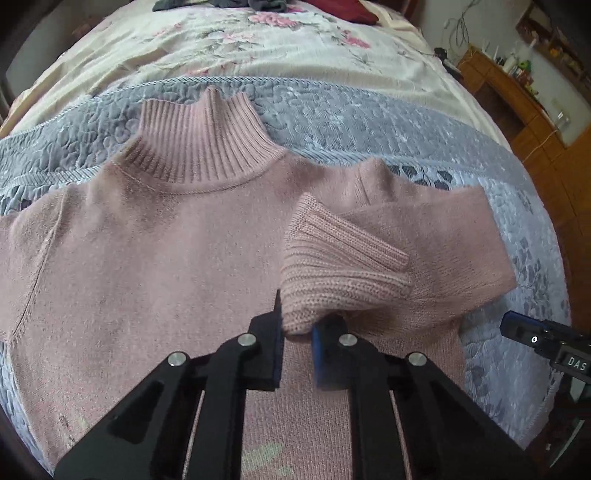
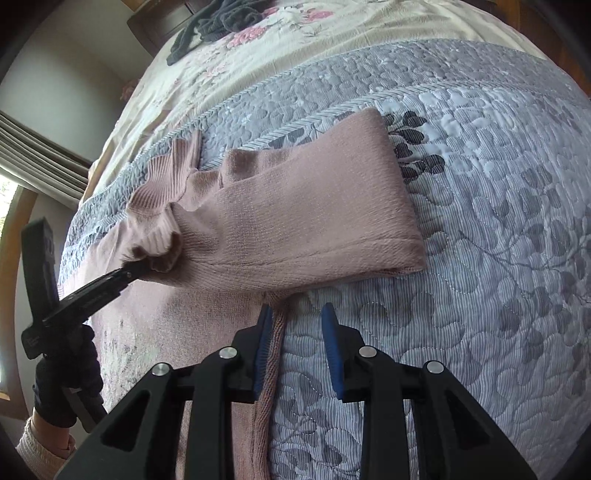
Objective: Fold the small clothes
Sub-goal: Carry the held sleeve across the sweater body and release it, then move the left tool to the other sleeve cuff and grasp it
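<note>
A pink turtleneck sweater point(image 1: 147, 240) lies face up on a grey quilted bedspread point(image 1: 332, 110), its ribbed collar point(image 1: 199, 140) pointing away from me. Its right sleeve point(image 2: 295, 206) is folded back across the chest. My left gripper point(image 1: 297, 332) is shut on the corner of that sleeve's ribbed cuff point(image 1: 332, 266); in the right wrist view the cuff point(image 2: 159, 236) bunches at the gripper's tip point(image 2: 129, 273). My right gripper point(image 2: 297, 325) stands open low over the sweater's side edge point(image 2: 275, 354), which runs along its left finger. It also shows at the right edge point(image 1: 517, 328).
A floral cream sheet point(image 1: 258, 40) covers the far half of the bed, with dark clothes point(image 2: 218, 22) and a red cloth point(image 1: 347, 9) on it. A wooden desk point(image 1: 517, 96) stands to the right. A gloved hand point(image 2: 62, 387) holds the left gripper near a curtained window point(image 2: 37, 155).
</note>
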`<action>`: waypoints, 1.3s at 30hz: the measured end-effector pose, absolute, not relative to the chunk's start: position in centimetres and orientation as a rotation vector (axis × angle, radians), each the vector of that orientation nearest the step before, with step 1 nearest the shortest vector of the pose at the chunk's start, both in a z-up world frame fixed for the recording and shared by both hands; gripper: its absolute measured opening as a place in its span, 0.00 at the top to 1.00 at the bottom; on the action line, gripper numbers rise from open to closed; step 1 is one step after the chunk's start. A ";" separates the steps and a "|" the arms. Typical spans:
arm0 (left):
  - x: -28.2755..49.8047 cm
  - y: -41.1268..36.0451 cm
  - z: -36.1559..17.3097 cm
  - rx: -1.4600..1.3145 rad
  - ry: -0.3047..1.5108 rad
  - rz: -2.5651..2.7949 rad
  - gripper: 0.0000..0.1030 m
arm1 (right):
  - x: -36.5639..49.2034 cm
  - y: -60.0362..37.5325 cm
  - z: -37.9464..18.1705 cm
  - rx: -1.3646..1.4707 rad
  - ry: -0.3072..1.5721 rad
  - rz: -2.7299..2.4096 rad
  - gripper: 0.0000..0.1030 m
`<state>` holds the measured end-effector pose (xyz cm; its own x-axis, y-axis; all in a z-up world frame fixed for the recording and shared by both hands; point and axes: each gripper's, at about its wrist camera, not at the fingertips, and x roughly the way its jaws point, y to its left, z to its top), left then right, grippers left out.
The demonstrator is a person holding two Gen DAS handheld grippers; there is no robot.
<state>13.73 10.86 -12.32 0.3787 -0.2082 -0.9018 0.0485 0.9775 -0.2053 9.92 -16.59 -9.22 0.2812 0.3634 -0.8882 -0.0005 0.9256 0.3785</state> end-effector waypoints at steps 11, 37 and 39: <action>13.1 21.3 -10.5 -0.184 1.130 0.039 0.90 | 13.0 -17.0 -10.3 0.417 1.296 0.201 0.63; 11.8 31.0 -10.3 -0.249 1.103 0.257 0.53 | 15.4 -9.9 -9.2 0.285 1.265 0.240 0.71; 12.8 28.9 -10.4 -0.221 1.101 0.193 0.52 | 16.2 -7.8 -9.4 0.283 1.286 0.287 0.71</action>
